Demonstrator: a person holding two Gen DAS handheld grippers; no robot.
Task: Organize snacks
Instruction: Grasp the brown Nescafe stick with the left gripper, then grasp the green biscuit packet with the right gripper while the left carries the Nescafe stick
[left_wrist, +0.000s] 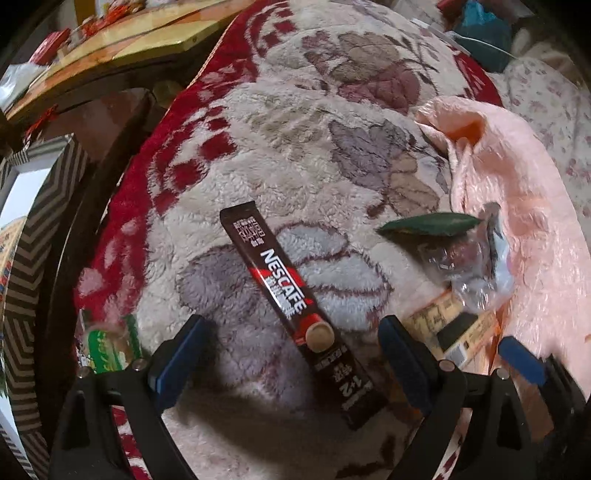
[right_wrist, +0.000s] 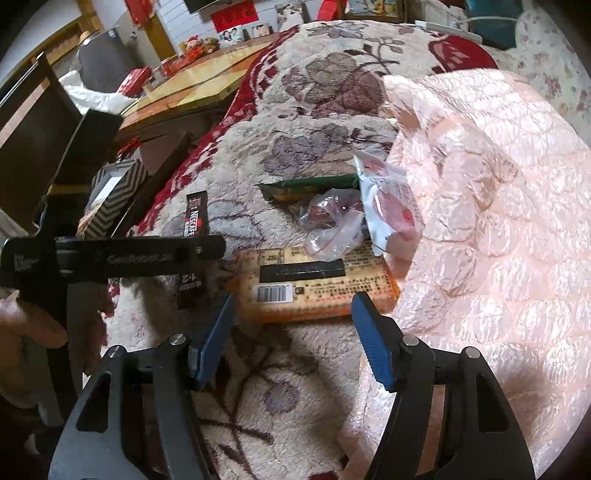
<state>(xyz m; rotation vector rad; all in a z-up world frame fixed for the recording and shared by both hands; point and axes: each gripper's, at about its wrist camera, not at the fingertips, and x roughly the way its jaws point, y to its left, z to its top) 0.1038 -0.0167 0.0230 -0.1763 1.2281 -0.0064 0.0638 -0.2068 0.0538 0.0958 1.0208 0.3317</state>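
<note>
Between the spread blue fingers of the left claw (left_wrist: 291, 354), on the fleecy flowered blanket (left_wrist: 295, 129): a dark coffee stick (left_wrist: 295, 306), long axis slanting from ahead-left down to near-right, its lower end passing close inside the right finger. Fingers wide apart, holding nothing, neither pad seen touching the stick. Judged the nearer claw for this stick, since the packet lay straight between its fingers; a slight turn of the wrist probably needed so that the pads would close across the narrow width and not along the length. Ahead and to the right of the left claw: a green packet (left_wrist: 430, 225) and a crumpled clear bag (left_wrist: 469, 266), at the edge of the pink quilt (left_wrist: 517, 184). Just ahead of the right claw (right_wrist: 295, 332): a flat orange box (right_wrist: 317, 284) with a barcode, lying crosswise, its near edge almost between the fingertips; beyond it a white-and-pink pouch (right_wrist: 391, 210). Right claw likewise wide open and empty. Off to the left, a zigzag-patterned box (left_wrist: 37, 236), possibly the place for the snacks, though not certain.
</note>
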